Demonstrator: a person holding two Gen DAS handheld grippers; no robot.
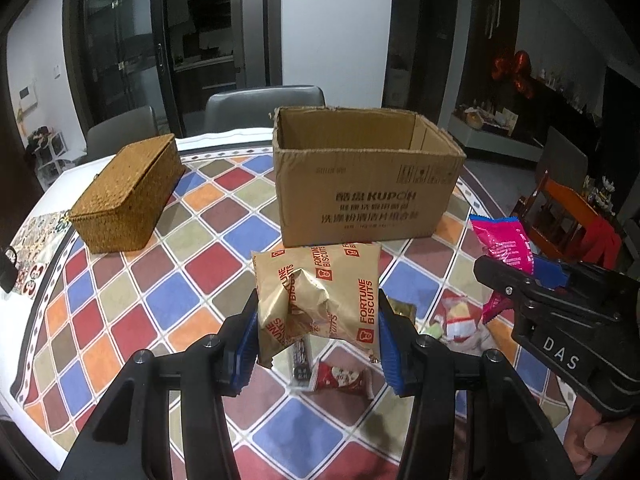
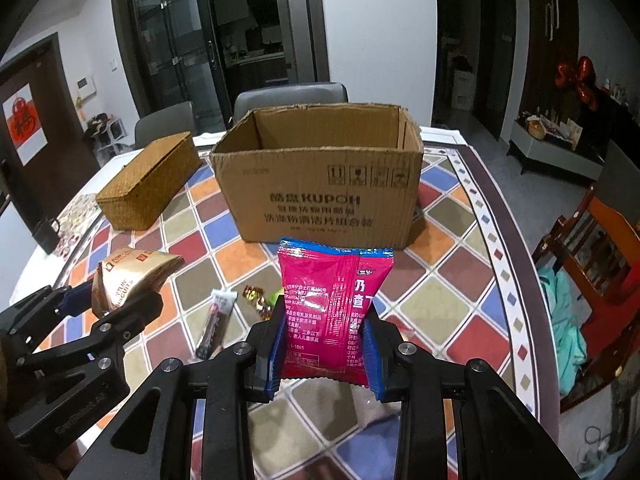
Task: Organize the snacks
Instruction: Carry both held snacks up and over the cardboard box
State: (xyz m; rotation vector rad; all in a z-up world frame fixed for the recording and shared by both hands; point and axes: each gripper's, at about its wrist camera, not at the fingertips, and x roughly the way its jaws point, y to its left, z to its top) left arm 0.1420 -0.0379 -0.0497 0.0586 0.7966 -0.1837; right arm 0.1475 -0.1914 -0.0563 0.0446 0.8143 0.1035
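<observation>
Left claw (image 1: 318, 340): we see it closed on the gold pack (image 1: 316, 300), its blue pads pressing the pack's two sides; the pack is crumpled in the middle.
Gold pack: it stands up between the fingers, lifted above the worktop (image 1: 132, 280), in front of the box (image 1: 360, 184).
Right claw (image 2: 326, 356): we see it closed on the pink pack (image 2: 334, 304), holding its lower part from both sides.
Pink pack: upright, above the worktop, its top edge near the front wall of the box.
Box: open at the top, standing on the worktop beyond both claws; we cannot see its bottom.
Loose snacks: a red pack (image 1: 340, 378), a dark bar (image 2: 214, 322) and a gold candy (image 2: 256, 298) lie on the worktop under and between the claws.
Basket (image 1: 128, 196): closed, left of the box, well apart from both claws.
</observation>
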